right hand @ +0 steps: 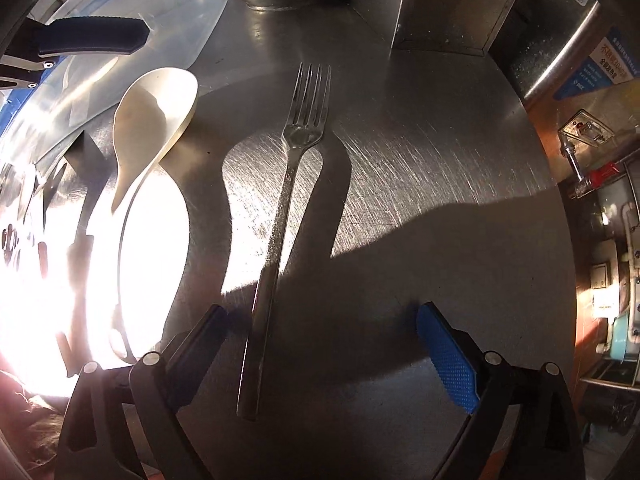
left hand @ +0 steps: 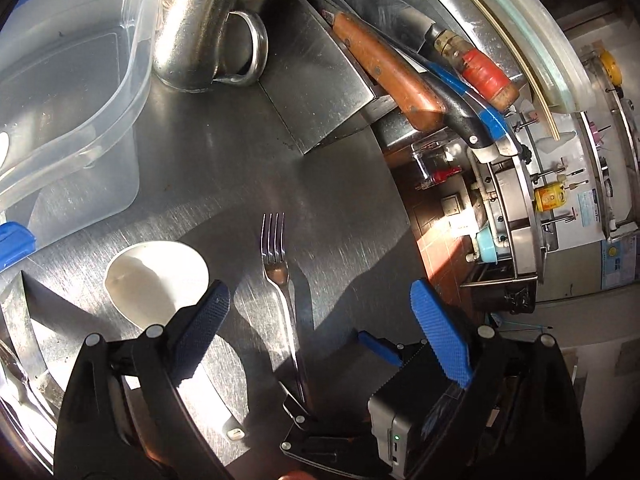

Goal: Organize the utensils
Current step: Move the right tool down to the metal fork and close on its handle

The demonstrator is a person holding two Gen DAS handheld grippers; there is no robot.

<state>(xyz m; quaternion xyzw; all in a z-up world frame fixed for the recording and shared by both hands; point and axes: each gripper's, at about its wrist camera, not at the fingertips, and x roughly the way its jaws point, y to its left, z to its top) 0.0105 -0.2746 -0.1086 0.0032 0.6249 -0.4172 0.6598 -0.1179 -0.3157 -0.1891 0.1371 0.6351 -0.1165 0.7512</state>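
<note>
A steel fork (left hand: 280,276) lies on the steel counter (left hand: 224,168), tines pointing away; it also shows in the right wrist view (right hand: 288,200). A white spoon (left hand: 158,280) lies to its left, also in the right wrist view (right hand: 148,128). My left gripper (left hand: 320,332) is open and empty above the fork's handle. My right gripper (right hand: 320,344) is open and empty, its fingers either side of the fork's handle end. The right gripper's body shows in the left wrist view (left hand: 400,420). A left gripper finger (right hand: 92,36) shows at upper left in the right wrist view.
A clear plastic bin (left hand: 68,92) stands at the left. A steel mug (left hand: 200,28) stands at the back. Knives with an orange handle (left hand: 384,64) and a red-taped handle (left hand: 480,68) rest on a steel holder (left hand: 316,80). The counter edge (left hand: 404,208) drops off on the right.
</note>
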